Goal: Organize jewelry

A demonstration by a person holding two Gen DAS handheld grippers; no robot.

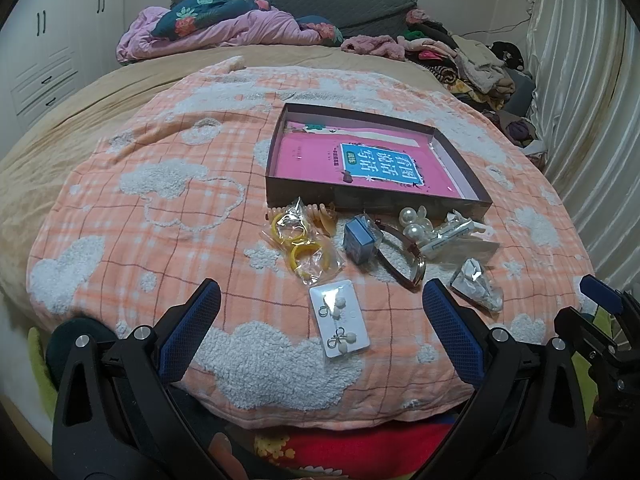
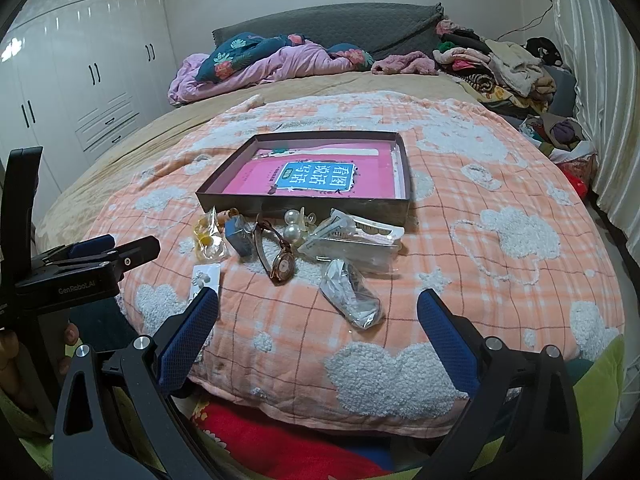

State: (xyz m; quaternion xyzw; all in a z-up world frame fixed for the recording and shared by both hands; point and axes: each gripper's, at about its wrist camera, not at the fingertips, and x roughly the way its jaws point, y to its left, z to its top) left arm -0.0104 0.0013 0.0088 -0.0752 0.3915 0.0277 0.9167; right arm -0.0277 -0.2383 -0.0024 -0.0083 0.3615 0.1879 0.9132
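Note:
A shallow dark box with a pink book inside lies on the orange checked blanket. In front of it sits a jewelry pile: yellow rings in a bag, a white earring card, a small blue box, a watch, pearls and clear packets. My left gripper is open above the earring card. My right gripper is open near the front packet. Both are empty.
The blanket covers a bed. Crumpled pink and floral bedding lies at the headboard, a clothes heap at the far right, a white wardrobe at the left, a curtain at the right.

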